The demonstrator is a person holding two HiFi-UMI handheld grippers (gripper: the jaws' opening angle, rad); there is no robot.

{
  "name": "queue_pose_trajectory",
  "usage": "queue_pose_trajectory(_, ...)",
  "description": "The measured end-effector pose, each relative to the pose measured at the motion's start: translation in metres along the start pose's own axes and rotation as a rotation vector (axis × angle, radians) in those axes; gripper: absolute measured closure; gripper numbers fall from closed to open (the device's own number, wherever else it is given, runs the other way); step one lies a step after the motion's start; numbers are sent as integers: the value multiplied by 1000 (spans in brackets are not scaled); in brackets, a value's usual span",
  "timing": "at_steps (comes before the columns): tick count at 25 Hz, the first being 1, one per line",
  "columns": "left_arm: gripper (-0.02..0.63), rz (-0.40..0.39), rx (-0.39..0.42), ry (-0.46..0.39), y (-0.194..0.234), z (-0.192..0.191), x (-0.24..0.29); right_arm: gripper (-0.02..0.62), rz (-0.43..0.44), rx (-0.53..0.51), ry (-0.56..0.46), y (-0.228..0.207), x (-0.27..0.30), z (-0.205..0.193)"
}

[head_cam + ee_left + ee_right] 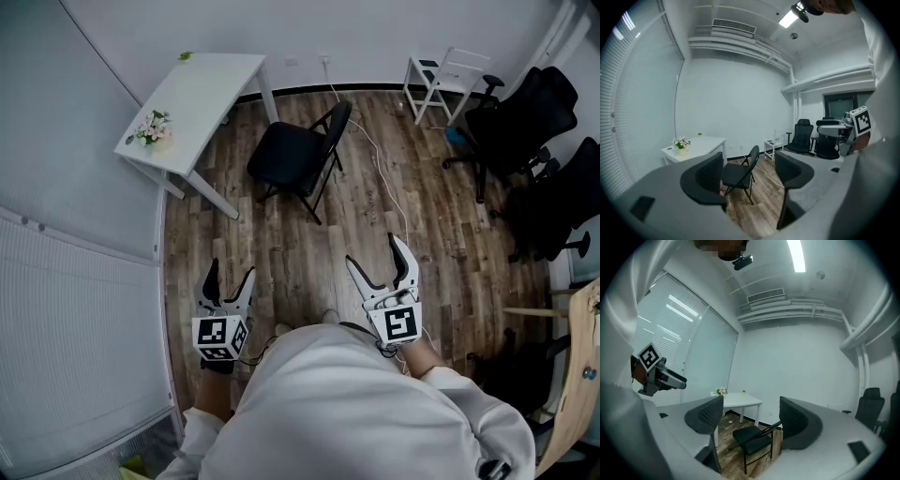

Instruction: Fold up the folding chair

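- The folding chair is standing unfolded on the wood floor, just beside the white table.
- I am holding the left gripper with its jaws spread, gripping nothing.
- I am holding the right gripper likewise spread and empty, well apart from the chair.
- Black office chairs are standing at the far right.

The left tongs stand open and empty at the lower middle of the frame. Between them, well beyond, the black folding chair stands unfolded on the wood floor, right of a white worktop.
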State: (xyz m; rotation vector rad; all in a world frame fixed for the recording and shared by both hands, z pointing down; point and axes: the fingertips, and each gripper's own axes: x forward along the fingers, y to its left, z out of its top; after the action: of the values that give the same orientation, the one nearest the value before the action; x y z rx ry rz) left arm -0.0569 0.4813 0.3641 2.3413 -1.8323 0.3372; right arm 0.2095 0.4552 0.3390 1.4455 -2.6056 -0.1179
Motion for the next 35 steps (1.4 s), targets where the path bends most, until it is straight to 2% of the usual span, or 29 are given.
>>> queue_pose_trajectory(11, 255, 47, 11, 36, -12, -9, 8, 230, 42, 25, 25, -17, 3, -25)
queue_pose_trajectory(19, 258, 75, -4, 61, 14, -17, 25, 230, 62, 12, 18, -19, 34, -23)
queue_pose_trajectory(28, 262, 3, -24, 75, 47, -24, 115, 233, 17, -12, 73, -41, 96, -36)
queue_pose_trajectory(35, 265, -68, -48, 120, 115, -26, 218, 241, -26, -31, 139, -58, 203, -37)
